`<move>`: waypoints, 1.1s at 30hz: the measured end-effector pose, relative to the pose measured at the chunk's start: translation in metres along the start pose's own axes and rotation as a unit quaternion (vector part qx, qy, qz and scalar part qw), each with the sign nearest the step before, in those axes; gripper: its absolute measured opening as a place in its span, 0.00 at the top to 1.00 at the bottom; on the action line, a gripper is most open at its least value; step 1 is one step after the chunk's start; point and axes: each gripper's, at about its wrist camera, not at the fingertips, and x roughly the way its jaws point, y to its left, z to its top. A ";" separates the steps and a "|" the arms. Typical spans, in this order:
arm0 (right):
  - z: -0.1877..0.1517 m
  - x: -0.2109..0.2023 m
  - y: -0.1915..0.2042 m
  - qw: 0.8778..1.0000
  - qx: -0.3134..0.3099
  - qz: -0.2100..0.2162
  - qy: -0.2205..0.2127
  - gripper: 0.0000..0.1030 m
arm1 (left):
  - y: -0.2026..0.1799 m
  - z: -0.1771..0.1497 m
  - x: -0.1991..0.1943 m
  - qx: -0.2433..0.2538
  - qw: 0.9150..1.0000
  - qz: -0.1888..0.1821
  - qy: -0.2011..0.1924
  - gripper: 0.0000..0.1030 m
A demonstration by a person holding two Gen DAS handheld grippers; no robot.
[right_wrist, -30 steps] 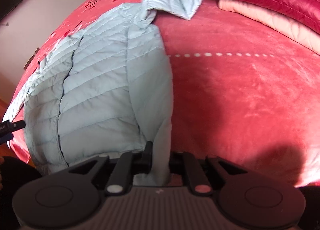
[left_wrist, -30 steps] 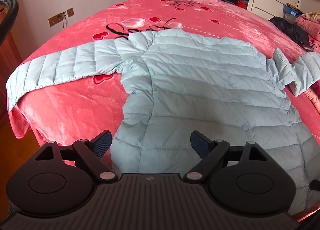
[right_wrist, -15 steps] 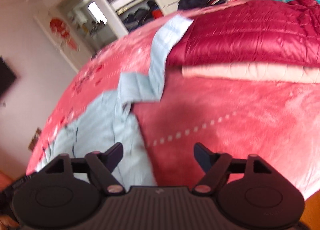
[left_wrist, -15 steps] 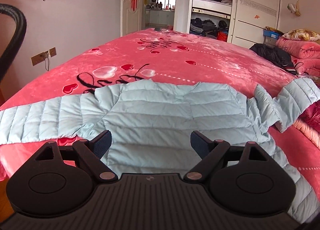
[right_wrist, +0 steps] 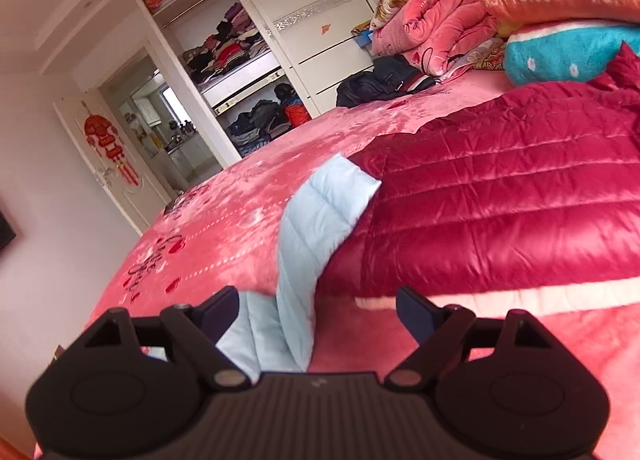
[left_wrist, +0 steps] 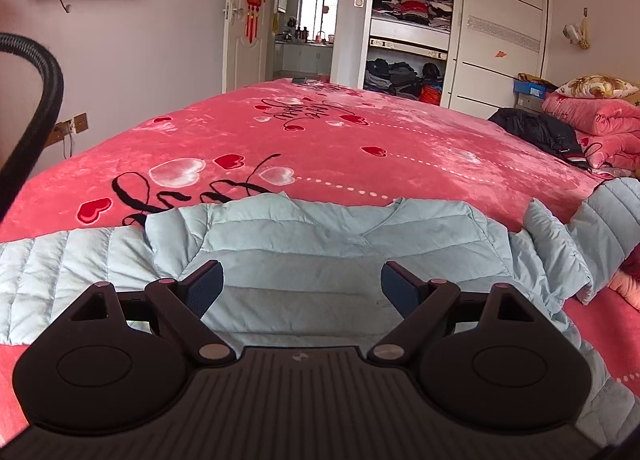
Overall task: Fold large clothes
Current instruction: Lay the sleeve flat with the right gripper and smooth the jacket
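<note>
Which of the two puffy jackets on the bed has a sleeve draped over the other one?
The light blue jacket: its sleeve lies up over the edge of the dark red jacket, which is spread flat.

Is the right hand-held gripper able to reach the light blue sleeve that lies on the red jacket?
Probably yes. The right hand-held gripper is open and empty, and the sleeve runs straight ahead of it up onto the red jacket. Nothing lies across the sleeve.
</note>
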 end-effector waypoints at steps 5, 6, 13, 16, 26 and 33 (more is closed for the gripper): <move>0.013 0.041 -0.007 0.999 0.044 -0.011 -0.012 0.17 | 0.011 0.008 0.017 0.012 1.000 -0.009 -0.008 0.00; 0.015 0.047 -0.008 0.999 0.051 -0.010 -0.009 0.17 | 0.009 0.009 0.021 0.014 1.000 -0.009 -0.008 0.00; 0.025 0.077 -0.015 0.998 0.059 -0.020 -0.002 0.17 | 0.003 0.017 0.036 0.015 1.000 0.005 -0.004 0.00; 0.027 0.085 -0.012 0.999 0.042 -0.027 0.002 0.17 | 0.006 0.017 0.041 0.003 1.000 0.016 0.008 0.00; 0.027 0.110 0.009 0.998 -0.006 -0.052 0.018 0.37 | 0.019 0.016 0.040 -0.041 0.997 0.061 0.032 0.00; 0.031 0.122 0.033 0.996 -0.025 -0.077 0.022 0.90 | 0.036 0.020 0.036 -0.064 0.994 0.080 0.032 0.00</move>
